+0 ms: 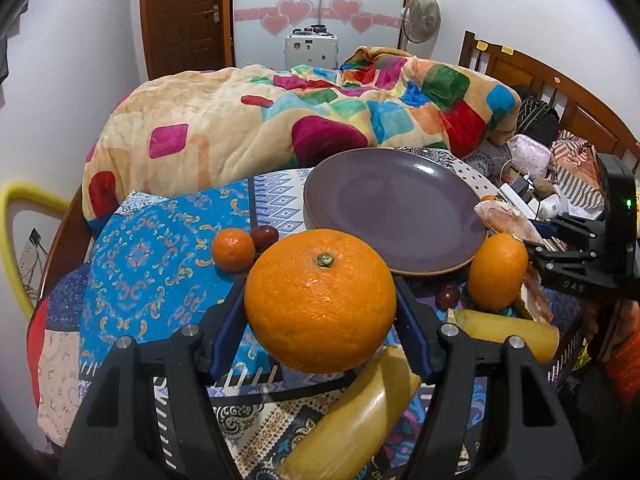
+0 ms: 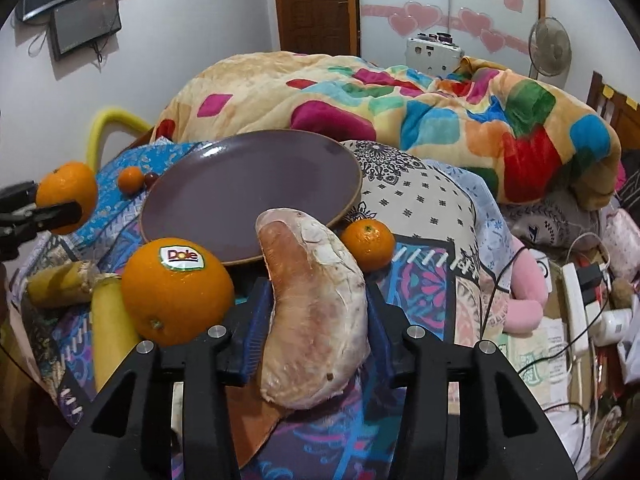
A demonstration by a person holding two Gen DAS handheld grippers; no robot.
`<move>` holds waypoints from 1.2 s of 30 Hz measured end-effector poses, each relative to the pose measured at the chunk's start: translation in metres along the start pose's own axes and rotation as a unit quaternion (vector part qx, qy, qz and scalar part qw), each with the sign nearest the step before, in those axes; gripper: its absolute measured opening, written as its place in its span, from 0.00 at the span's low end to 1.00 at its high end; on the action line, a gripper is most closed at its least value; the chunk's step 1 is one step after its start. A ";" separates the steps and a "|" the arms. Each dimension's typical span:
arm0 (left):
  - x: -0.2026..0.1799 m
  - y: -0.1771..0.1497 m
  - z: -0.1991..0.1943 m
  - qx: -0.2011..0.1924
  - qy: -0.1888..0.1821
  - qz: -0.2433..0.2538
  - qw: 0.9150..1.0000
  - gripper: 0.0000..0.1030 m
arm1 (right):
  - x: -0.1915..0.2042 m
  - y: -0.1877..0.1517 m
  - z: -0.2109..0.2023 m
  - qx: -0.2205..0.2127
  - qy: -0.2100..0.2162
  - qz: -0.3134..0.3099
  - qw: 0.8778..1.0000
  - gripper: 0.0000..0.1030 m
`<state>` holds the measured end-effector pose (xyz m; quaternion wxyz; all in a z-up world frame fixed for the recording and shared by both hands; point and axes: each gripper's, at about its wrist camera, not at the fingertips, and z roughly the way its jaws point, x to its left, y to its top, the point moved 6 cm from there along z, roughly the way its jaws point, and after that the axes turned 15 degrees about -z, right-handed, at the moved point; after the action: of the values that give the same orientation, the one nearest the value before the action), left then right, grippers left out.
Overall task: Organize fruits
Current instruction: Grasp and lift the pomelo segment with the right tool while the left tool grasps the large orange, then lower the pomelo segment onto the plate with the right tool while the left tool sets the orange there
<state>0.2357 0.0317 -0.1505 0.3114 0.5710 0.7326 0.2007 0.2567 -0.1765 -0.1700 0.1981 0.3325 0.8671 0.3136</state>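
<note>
My left gripper (image 1: 320, 296) is shut on a big orange (image 1: 320, 320), held just above the patterned cloth and a banana (image 1: 360, 412). Behind it lies an empty purple plate (image 1: 400, 208). A small tangerine (image 1: 233, 249) and a dark grape (image 1: 265, 236) sit to the plate's left. In the right wrist view my right gripper (image 2: 316, 292) is shut on a pale pomelo wedge (image 2: 316, 320) that stands upright at the plate's (image 2: 248, 188) near rim. A Dole-stickered orange (image 2: 176, 292) lies to its left and another tangerine (image 2: 368, 244) to its right.
A second banana (image 1: 508, 332) and another dark grape (image 1: 447, 295) lie near the stickered orange (image 1: 498, 270). A bulky colourful blanket (image 1: 280, 120) rises behind the plate. Cables and a power strip (image 2: 576, 304) clutter the right side. The bed's wooden headboard (image 1: 552, 76) curves around the far right.
</note>
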 end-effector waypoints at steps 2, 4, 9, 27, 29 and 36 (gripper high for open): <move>-0.002 0.004 0.001 -0.003 -0.001 -0.002 1.000 0.66 | 0.002 0.001 0.000 -0.001 -0.006 -0.008 1.000 0.39; -0.003 0.008 0.000 -0.007 -0.004 -0.002 1.000 0.66 | 0.003 0.002 -0.002 -0.003 -0.008 -0.009 1.000 0.38; -0.016 0.024 -0.004 -0.024 -0.012 0.003 1.000 0.66 | -0.001 0.009 -0.012 -0.017 -0.016 -0.002 1.000 0.37; -0.048 0.076 0.032 -0.040 0.013 0.038 0.998 0.66 | -0.020 0.082 -0.019 -0.092 -0.028 0.004 0.995 0.38; -0.051 0.080 0.039 -0.036 0.012 0.041 0.998 0.66 | -0.021 0.084 -0.013 -0.090 -0.025 0.002 0.996 0.38; -0.058 0.090 0.067 -0.023 0.024 0.042 0.999 0.66 | -0.023 0.086 0.018 -0.056 -0.014 -0.009 0.998 0.38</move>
<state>0.3549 -0.0041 -0.1276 0.2979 0.5895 0.7101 0.2438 0.3218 -0.1355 -0.1221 0.2318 0.3172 0.8483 0.3549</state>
